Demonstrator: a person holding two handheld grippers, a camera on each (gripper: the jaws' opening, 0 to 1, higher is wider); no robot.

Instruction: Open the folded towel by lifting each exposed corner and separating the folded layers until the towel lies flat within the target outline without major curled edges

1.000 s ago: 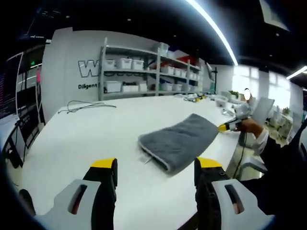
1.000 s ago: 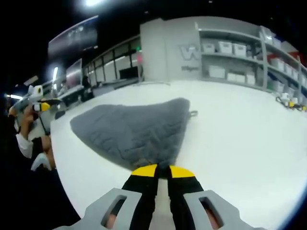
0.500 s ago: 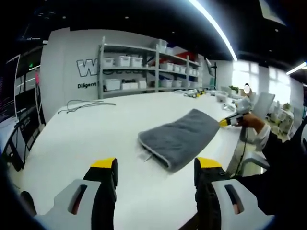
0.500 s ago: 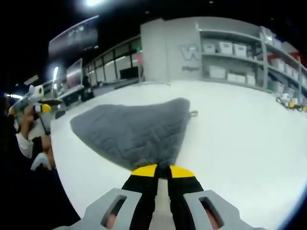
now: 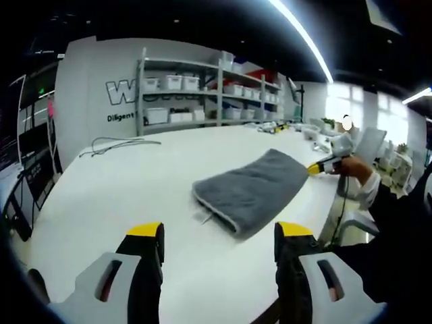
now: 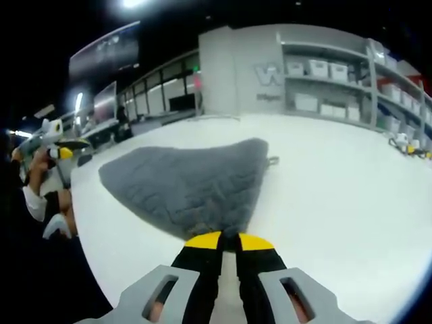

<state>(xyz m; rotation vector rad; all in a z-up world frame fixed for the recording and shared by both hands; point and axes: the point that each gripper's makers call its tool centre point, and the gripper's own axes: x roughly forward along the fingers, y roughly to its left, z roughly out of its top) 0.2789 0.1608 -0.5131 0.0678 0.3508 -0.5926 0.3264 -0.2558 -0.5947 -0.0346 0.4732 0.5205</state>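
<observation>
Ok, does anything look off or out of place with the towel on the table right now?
Nothing looks damaged or spilled. The grey towel is folded and lies at a slant near the white table's edge. The right gripper is shut at one corner; the left gripper is open, short of it.

We see a broad white table [image 5: 115, 196] spreading across the middle of the left gripper view and across the right half of the right gripper view [image 6: 337, 175]. At upper left of the left gripper view a thin cable [image 5: 115, 143] lies looped on the table's far side. Behind it, metal shelving [image 5: 196, 94] holds rows of white bins [image 5: 174, 82] against a grey wall with large lettering [image 5: 121, 91]. A long ceiling light strip [image 5: 304, 40] runs toward the upper right. In the right gripper view the shelving [image 6: 337, 81] stands at upper right.
</observation>
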